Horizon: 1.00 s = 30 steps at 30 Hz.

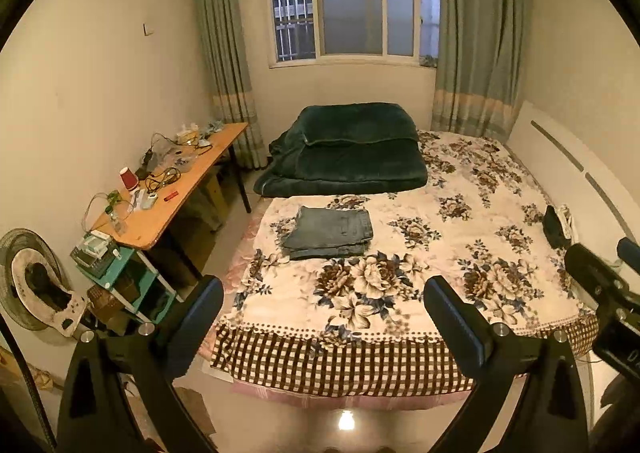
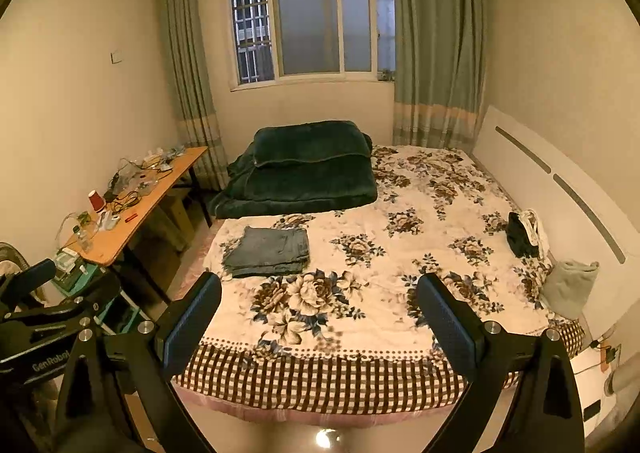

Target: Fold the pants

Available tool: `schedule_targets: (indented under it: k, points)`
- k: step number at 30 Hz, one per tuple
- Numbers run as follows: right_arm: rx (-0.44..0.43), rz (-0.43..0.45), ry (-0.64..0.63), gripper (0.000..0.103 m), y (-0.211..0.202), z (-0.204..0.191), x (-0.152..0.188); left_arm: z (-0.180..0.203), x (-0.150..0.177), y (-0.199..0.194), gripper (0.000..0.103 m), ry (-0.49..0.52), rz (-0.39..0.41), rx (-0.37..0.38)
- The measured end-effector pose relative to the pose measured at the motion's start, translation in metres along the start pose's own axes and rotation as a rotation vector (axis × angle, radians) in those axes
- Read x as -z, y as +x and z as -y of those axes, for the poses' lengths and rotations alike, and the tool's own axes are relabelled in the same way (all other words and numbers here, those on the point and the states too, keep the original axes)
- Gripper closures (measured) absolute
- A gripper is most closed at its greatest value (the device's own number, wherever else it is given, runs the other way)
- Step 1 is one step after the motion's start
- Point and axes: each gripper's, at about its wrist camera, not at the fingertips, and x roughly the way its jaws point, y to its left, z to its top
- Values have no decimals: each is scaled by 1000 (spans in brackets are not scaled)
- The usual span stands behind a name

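Note:
A pair of grey-blue pants (image 1: 328,233) lies folded into a neat rectangle on the left part of the floral bed cover (image 1: 460,253); it also shows in the right wrist view (image 2: 268,251). My left gripper (image 1: 324,293) is open and empty, held back over the foot of the bed, well short of the pants. My right gripper (image 2: 320,293) is open and empty too, beside the left one; its body (image 1: 604,293) shows at the right edge of the left wrist view, and the left gripper body (image 2: 44,313) at the left edge of the right wrist view.
A folded dark green quilt (image 1: 344,149) lies at the bed's far end under the window. A cluttered wooden desk (image 1: 172,193) stands left of the bed, with a fan (image 1: 32,281) beside it. Dark and light cloth items (image 2: 524,233) and a grey pillow (image 2: 568,285) lie by the headboard.

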Motion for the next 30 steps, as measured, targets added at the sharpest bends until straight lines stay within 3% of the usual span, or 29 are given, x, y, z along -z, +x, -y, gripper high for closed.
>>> schedule_targets:
  k: [15, 30]
  points:
    - [47, -90, -4, 3, 76, 14, -32, 8, -30, 51, 0, 2, -51, -45]
    - [43, -105, -9, 3, 111, 20, -48, 9, -47, 57, 0, -30, -41, -36]
